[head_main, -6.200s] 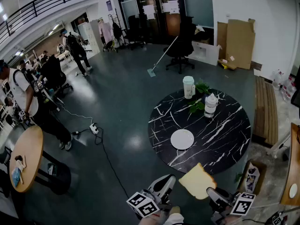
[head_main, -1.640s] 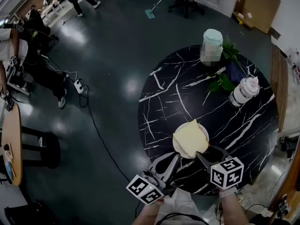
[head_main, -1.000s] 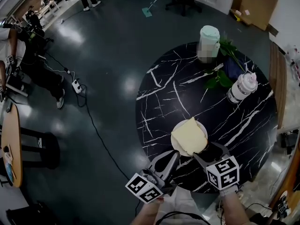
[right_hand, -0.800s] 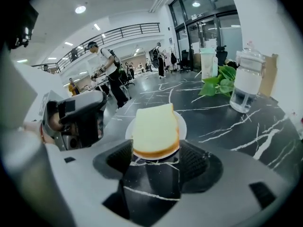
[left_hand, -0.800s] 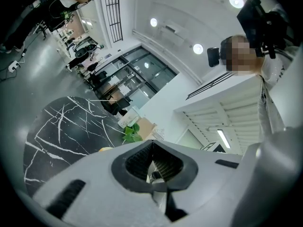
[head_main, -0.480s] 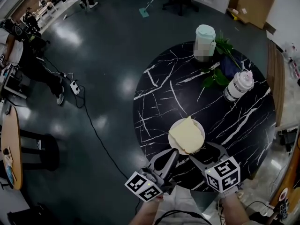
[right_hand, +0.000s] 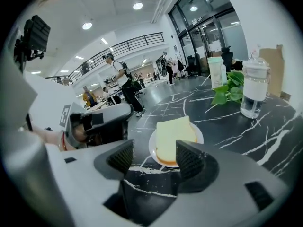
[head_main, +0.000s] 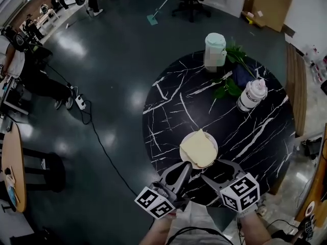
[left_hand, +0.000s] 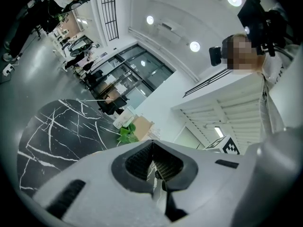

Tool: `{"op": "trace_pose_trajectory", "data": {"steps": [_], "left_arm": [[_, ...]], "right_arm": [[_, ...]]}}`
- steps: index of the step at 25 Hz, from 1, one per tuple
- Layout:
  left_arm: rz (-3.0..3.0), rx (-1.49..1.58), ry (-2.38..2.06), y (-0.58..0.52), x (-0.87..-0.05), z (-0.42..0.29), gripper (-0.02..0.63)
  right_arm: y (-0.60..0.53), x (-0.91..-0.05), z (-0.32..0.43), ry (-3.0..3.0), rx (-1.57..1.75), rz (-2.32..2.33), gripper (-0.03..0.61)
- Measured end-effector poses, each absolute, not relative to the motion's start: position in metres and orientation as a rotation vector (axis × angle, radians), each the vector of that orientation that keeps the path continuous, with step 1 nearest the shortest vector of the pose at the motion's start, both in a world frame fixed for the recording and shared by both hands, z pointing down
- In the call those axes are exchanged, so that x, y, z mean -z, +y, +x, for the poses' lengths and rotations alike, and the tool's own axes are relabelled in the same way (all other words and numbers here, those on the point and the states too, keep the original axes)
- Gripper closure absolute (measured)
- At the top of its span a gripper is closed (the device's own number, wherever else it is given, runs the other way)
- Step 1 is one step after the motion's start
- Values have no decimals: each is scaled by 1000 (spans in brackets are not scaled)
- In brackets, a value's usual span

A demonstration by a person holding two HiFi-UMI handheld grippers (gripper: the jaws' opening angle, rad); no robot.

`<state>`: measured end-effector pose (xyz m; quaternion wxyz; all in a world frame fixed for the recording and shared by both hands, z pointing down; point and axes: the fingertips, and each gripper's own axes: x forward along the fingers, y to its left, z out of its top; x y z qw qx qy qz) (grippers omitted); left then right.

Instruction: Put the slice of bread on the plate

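Observation:
A pale slice of bread (head_main: 197, 148) lies flat on the small white plate (head_main: 212, 138) near the front of the round black marble table (head_main: 168, 111). My right gripper (head_main: 218, 169) stands open just short of the plate, with nothing between its fingers. In the right gripper view the bread (right_hand: 173, 132) and plate (right_hand: 151, 148) sit beyond the open right gripper (right_hand: 155, 159). To its left, my left gripper (head_main: 184, 167) is shut and empty at the table's front edge. The left gripper view shows the left gripper (left_hand: 152, 162) pressed together.
At the table's far side stand a lidded cup (head_main: 215, 49), a clear bottle (head_main: 250, 93) and a green plant (head_main: 229, 84). A cable (head_main: 102, 147) runs over the floor at left, near a wooden table (head_main: 10, 172). People stand far left.
The bread, held tilted over the plate by my right gripper, now lies flat on it. The right gripper has let go, opened and drawn back. The left stayed shut.

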<state>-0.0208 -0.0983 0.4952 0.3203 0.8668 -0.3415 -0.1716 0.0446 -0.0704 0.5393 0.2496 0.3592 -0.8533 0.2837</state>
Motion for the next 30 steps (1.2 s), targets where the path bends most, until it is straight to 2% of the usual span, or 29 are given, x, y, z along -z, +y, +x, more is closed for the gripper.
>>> {"op": "trace_pose_trajectory", "data": {"steps": [6, 10, 12, 15, 19, 30], "left_arm": [[2309, 414, -891, -98, -485, -20, 606], [2331, 383, -882, -94, -476, -20, 606], [2341, 371, -874, -92, -472, -19, 606], [2360, 352, -853, -88, -468, -17, 606], [2403, 317, -808, -80, -460, -11, 606], [2455, 251, -785, -73, -449, -9, 606]], "right_arm": [[-65, -518, 39, -2391, -786, 974, 308], [-57, -500, 30, -2449, -771, 947, 335], [-52, -492, 25, -2472, -752, 938, 370], [-48, -483, 22, -2477, -717, 953, 486], [-44, -471, 20, -2493, -697, 975, 539], [-41, -449, 27, -2507, -659, 1050, 566]]}}
